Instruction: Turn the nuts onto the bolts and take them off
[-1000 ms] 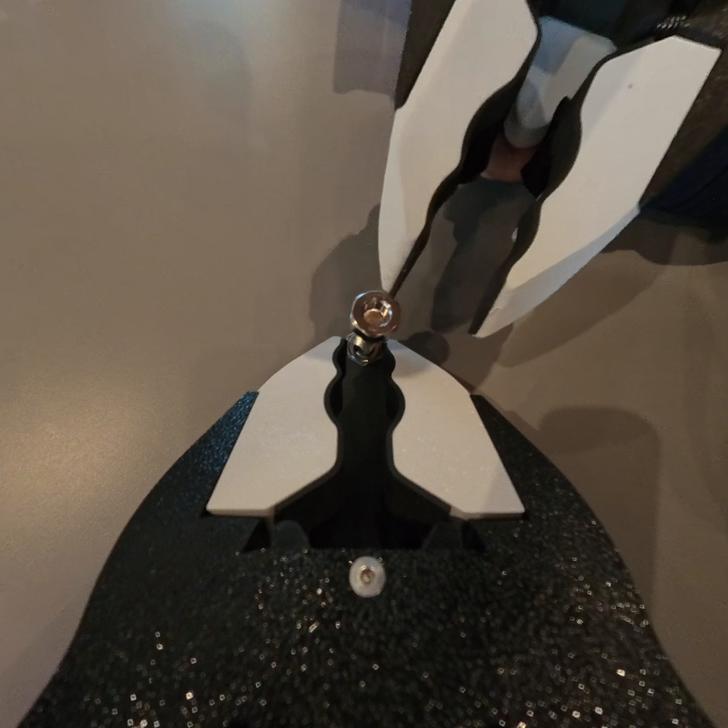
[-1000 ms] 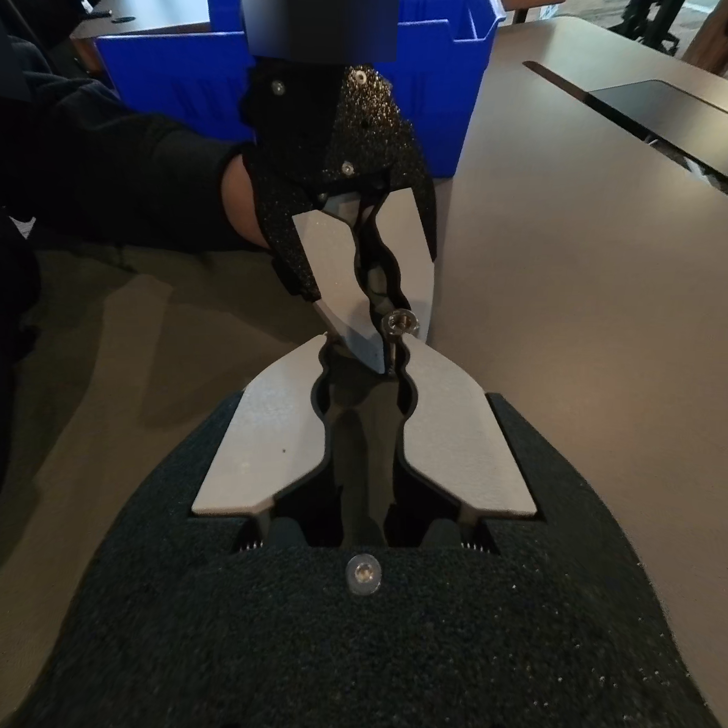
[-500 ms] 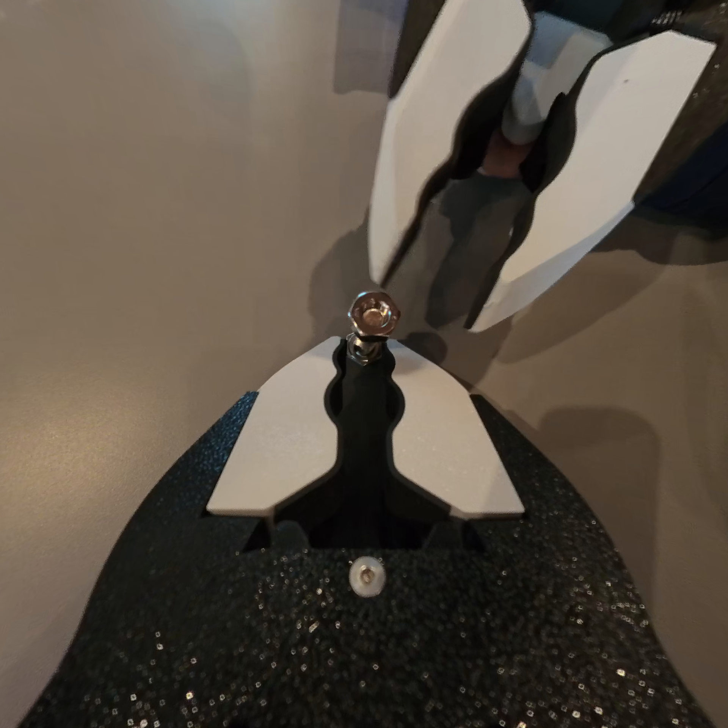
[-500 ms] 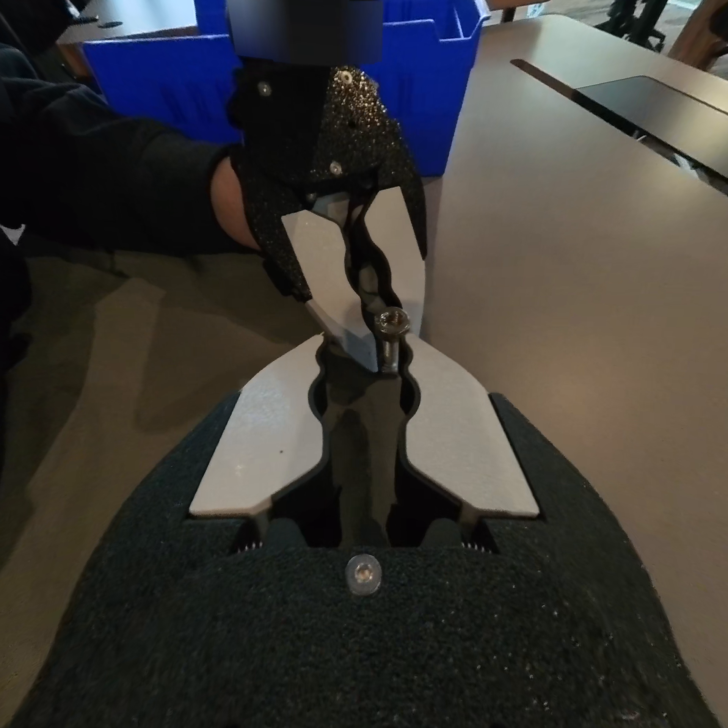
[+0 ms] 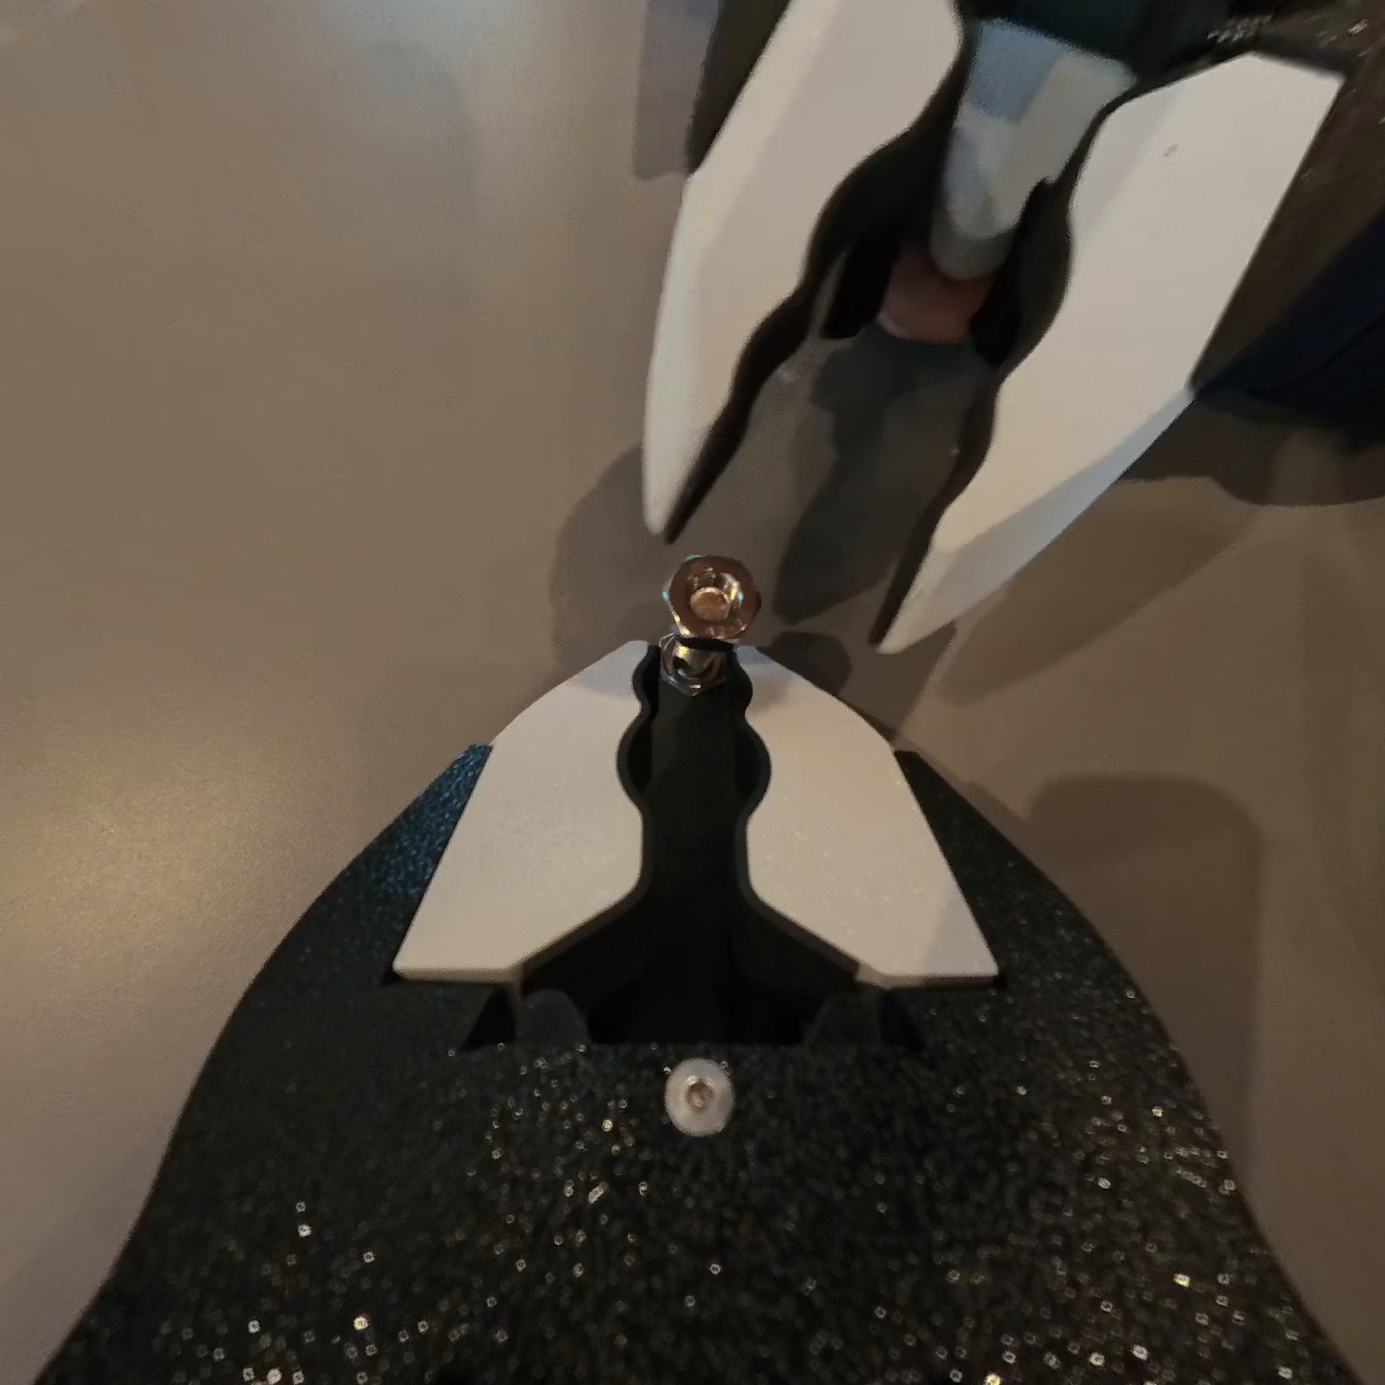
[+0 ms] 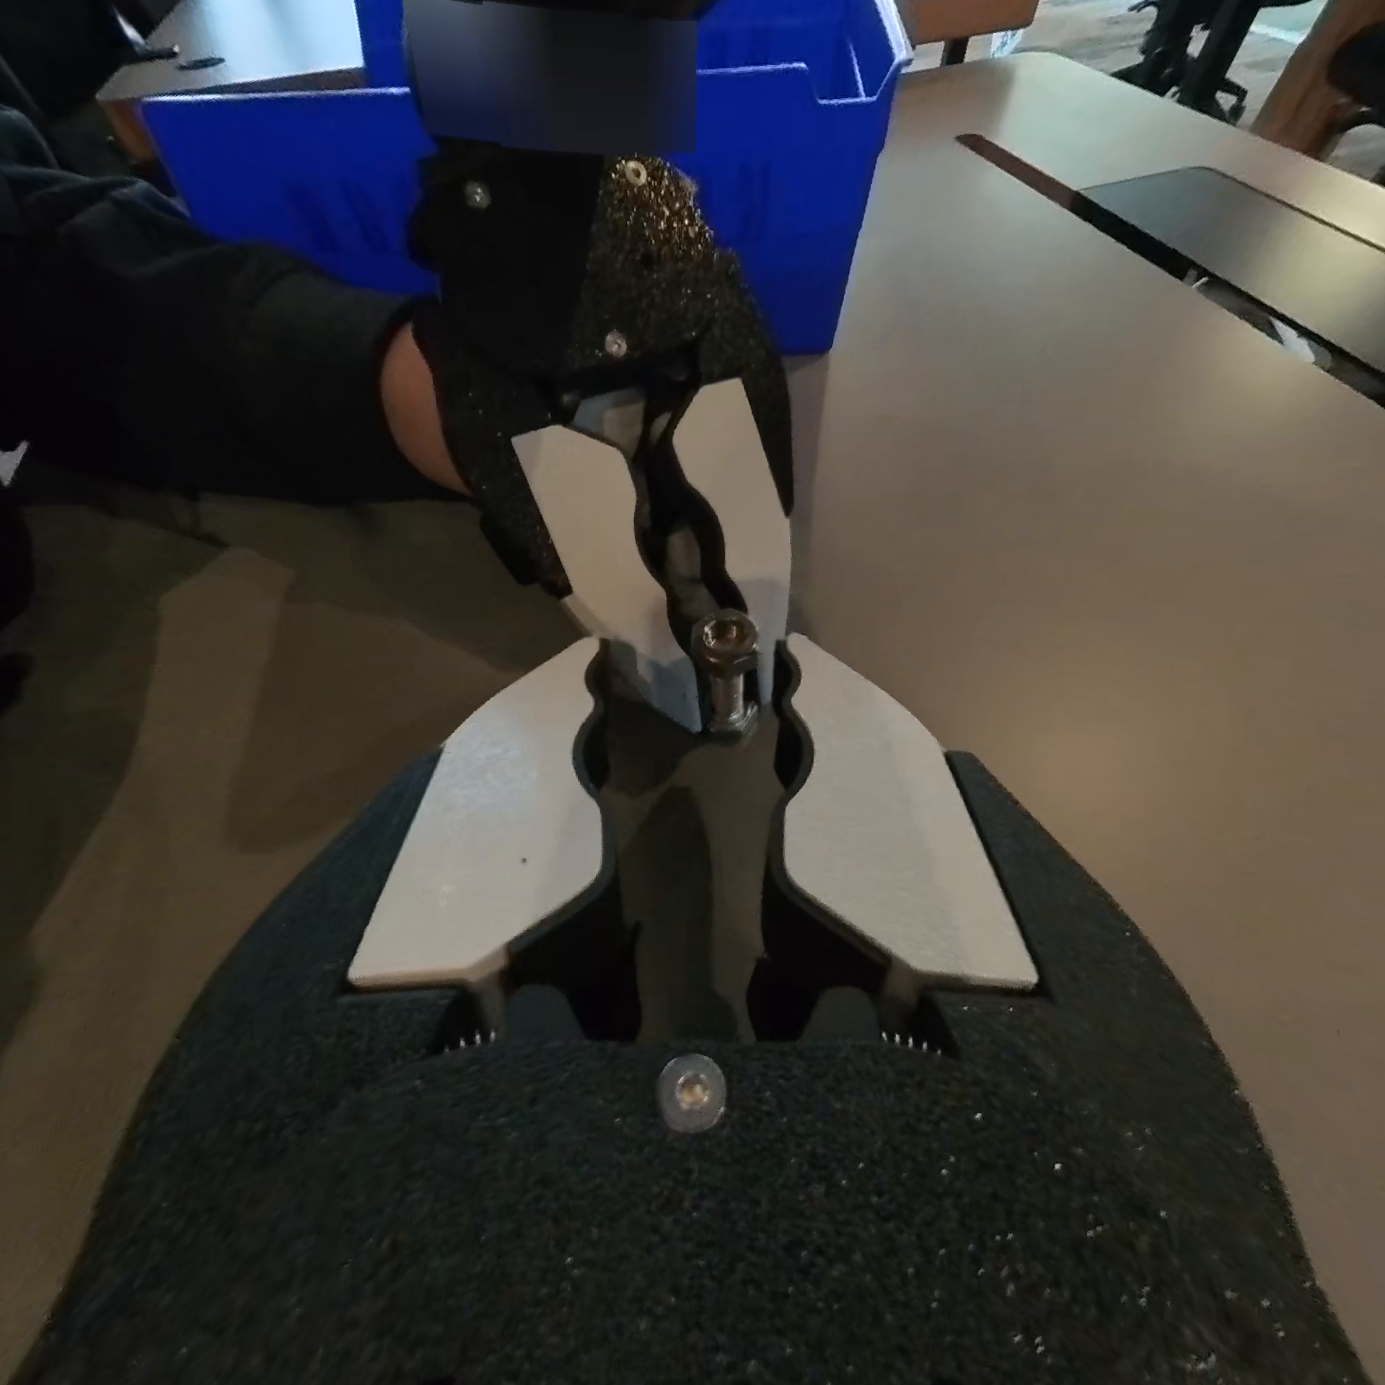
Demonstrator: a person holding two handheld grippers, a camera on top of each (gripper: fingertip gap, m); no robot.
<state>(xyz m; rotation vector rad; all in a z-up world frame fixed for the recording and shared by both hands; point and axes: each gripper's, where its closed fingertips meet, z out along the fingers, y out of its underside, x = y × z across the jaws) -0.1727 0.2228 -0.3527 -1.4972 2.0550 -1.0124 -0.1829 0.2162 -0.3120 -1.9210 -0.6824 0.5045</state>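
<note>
Left tool (image 5: 693, 659) clamped, right tool (image 6: 693, 652) agape, tip to tip.

A big blue plastic box (image 6: 247, 187) with open top stands at the back of the smooth tan table (image 6: 1087, 599). A dark flat panel (image 6: 1229, 225) is set into the table top on the far right, with a thin dark slot (image 6: 1012, 161) just beside it. Dark chair legs (image 6: 1192, 37) show beyond the table.

The right gripper (image 5: 772, 584) has drawn back from the nut (image 5: 712, 599): a fingertip (image 5: 663, 495) that touched it a second ago now stands clear, jaws spread wider around the bolt (image 6: 727, 686).
</note>
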